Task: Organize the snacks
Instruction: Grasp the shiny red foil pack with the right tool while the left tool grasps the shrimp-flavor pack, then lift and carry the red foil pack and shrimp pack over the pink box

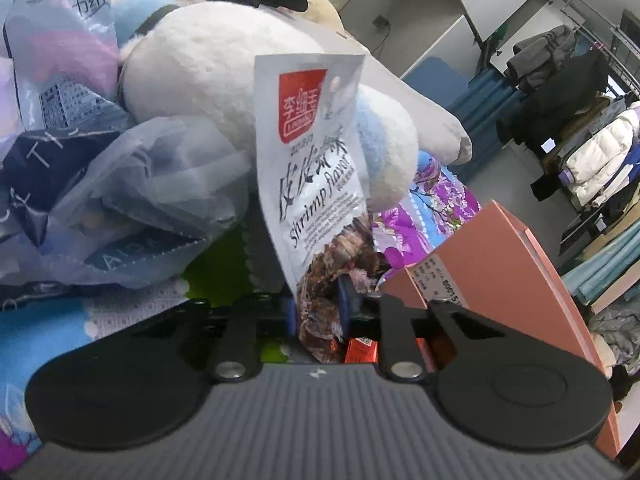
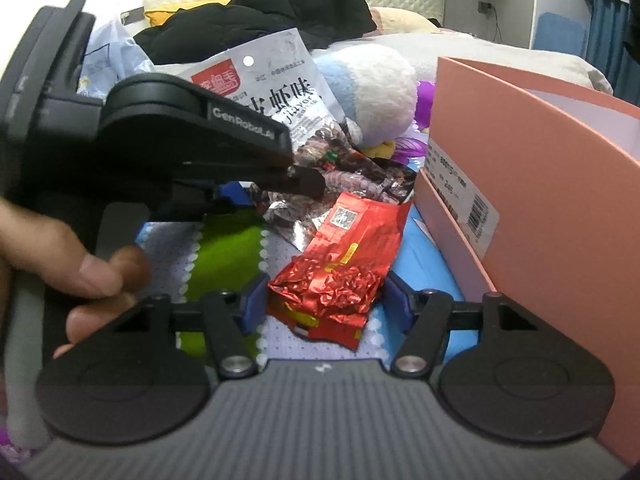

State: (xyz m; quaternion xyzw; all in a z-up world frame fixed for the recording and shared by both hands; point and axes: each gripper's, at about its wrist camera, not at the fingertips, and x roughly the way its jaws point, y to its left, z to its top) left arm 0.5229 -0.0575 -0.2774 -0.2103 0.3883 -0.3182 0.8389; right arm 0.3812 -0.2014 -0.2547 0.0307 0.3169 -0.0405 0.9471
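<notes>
My left gripper point(image 1: 318, 310) is shut on the bottom of a grey shrimp-flavour snack packet point(image 1: 310, 160) and holds it upright above the bed. The packet also shows in the right wrist view point(image 2: 276, 80), with the left gripper point(image 2: 308, 182) clamped on it. My right gripper point(image 2: 322, 304) is open, its blue pads on either side of a red foil packet point(image 2: 340, 268) lying on the bedding. A pink cardboard box point(image 2: 532, 184) stands open to the right; it also shows in the left wrist view point(image 1: 492, 272).
A white and blue plush toy point(image 1: 224, 80) lies behind the packet. Plastic bags point(image 1: 120, 200) are piled on the left. Black clothing point(image 2: 280, 12) lies at the back. A silver foil wrapper point(image 2: 288, 220) lies beyond the red packet. A clothes rack point(image 1: 580, 120) stands far right.
</notes>
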